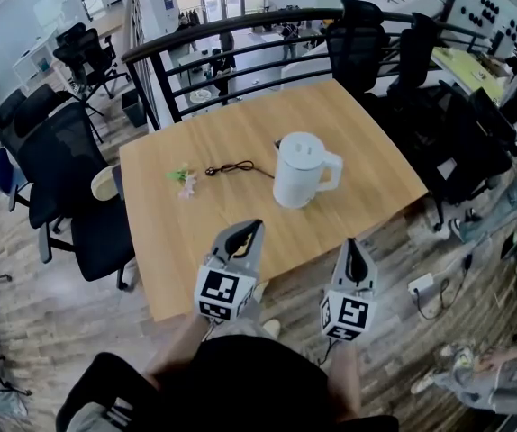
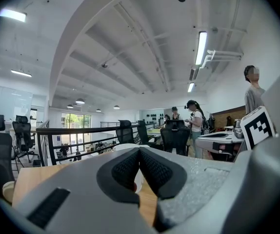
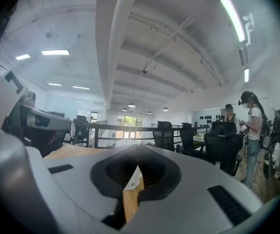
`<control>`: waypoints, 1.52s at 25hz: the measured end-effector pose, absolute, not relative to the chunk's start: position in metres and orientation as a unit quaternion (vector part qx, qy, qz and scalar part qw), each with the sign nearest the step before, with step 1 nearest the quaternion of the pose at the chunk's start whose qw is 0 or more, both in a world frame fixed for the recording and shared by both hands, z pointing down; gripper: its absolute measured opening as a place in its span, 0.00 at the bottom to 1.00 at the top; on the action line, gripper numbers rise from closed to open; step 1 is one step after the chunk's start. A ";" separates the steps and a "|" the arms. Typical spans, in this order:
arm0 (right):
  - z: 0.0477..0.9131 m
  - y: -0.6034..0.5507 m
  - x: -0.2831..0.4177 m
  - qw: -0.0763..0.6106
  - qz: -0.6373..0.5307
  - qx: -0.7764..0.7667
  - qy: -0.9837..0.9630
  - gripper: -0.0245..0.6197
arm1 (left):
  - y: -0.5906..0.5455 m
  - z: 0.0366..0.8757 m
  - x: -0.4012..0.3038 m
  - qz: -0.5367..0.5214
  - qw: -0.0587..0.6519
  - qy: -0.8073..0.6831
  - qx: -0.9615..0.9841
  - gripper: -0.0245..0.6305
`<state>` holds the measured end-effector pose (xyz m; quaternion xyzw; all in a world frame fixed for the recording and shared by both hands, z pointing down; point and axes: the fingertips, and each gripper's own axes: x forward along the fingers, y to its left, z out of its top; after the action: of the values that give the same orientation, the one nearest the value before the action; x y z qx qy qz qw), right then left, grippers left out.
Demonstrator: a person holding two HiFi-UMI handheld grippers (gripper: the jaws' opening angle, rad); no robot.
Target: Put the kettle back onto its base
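White kettle [image 1: 301, 171] beyond both jaws

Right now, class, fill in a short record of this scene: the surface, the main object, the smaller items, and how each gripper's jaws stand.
Surface: wooden table, with a black railing behind it
Main object: white kettle, upright, lid on, handle to the right in the head view
Smaller items: black cord lying left of the kettle; small flower sprig further left
Left gripper: jaws together, nothing between them, over the table's near edge
Right gripper: jaws together, nothing between them, over the table's near edge
Contact: neither gripper touches the kettle
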<state>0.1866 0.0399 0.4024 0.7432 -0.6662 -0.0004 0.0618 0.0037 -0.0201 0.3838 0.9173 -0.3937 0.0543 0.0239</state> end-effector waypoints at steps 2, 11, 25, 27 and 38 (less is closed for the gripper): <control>0.404 0.041 0.187 0.060 0.002 0.743 -0.666 0.04 | -0.019 0.385 0.004 0.054 0.024 -0.394 0.917 0.04; 0.402 0.040 0.185 0.058 0.003 0.743 -0.667 0.04 | -0.019 0.383 0.004 0.055 0.023 -0.394 0.917 0.04; 0.407 0.037 0.184 0.067 0.007 0.741 -0.668 0.03 | -0.021 0.388 0.003 0.058 0.026 -0.393 0.917 0.04; 0.409 0.037 0.186 0.070 0.008 0.741 -0.668 0.03 | -0.021 0.388 0.004 0.059 0.026 -0.393 0.917 0.04; 0.409 0.036 0.187 0.073 0.008 0.740 -0.669 0.03 | -0.023 0.387 0.005 0.060 0.027 -0.393 0.917 0.04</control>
<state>0.1870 0.0361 0.4088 0.7396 -0.6690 0.0085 0.0730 0.0052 -0.0227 0.3868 0.9172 -0.3931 0.0595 0.0273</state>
